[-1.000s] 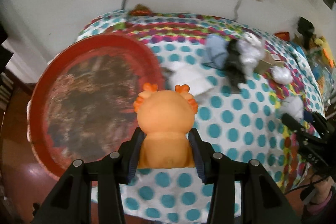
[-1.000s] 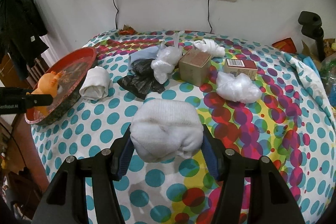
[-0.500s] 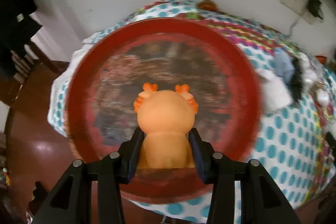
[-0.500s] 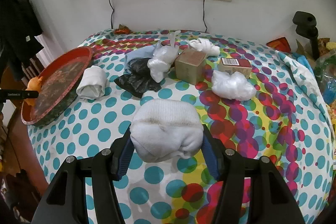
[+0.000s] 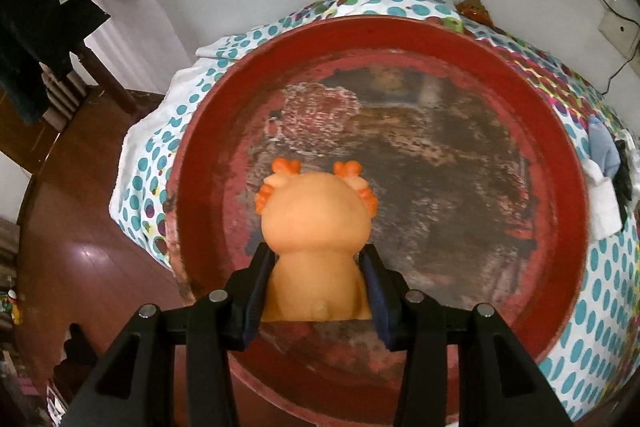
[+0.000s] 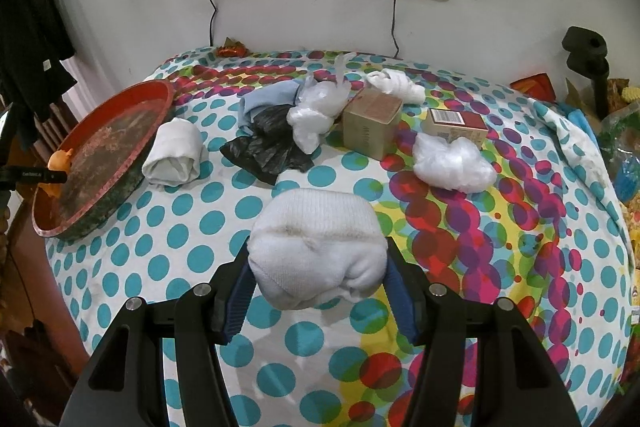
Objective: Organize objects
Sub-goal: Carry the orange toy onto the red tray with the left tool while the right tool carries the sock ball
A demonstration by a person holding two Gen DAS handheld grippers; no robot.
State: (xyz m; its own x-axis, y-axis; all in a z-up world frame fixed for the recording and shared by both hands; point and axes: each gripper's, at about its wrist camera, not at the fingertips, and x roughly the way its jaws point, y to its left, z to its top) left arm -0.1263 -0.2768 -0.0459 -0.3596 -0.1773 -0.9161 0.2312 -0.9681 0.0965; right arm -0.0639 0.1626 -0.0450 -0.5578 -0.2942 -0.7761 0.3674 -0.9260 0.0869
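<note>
Left hand-held gripper [image 5: 316, 291]: clamped on the waist of a small orange rubber figurine with little antlers [image 5: 316, 227], both blue pads pressed to its sides; grip unchanged from a second ago.
Figurine position: held above the near part of the round red tray with a worn, dark mottled floor [image 5: 560, 163]; whether it touches the floor cannot be told.
Change in left view: a second ago the figurine hung over the polka-dot cloth just right of the tray; now the tray fills the view behind it, and the wall and wooden floor show at left.
Right hand-held gripper [image 6: 318, 291]: closed on a rolled white knitted sock bundle [image 6: 316, 251], held above the desk's polka-dot cloth [image 6: 192, 227]; much as before.
Seen from the right view: the figurine sits at the tray's far left edge, further left than a second ago.
Rest of desk: white rolled cloth [image 6: 174, 151] beside the tray, black plastic bag [image 6: 268, 143], tan box [image 6: 372, 123], all unmoved.
</note>
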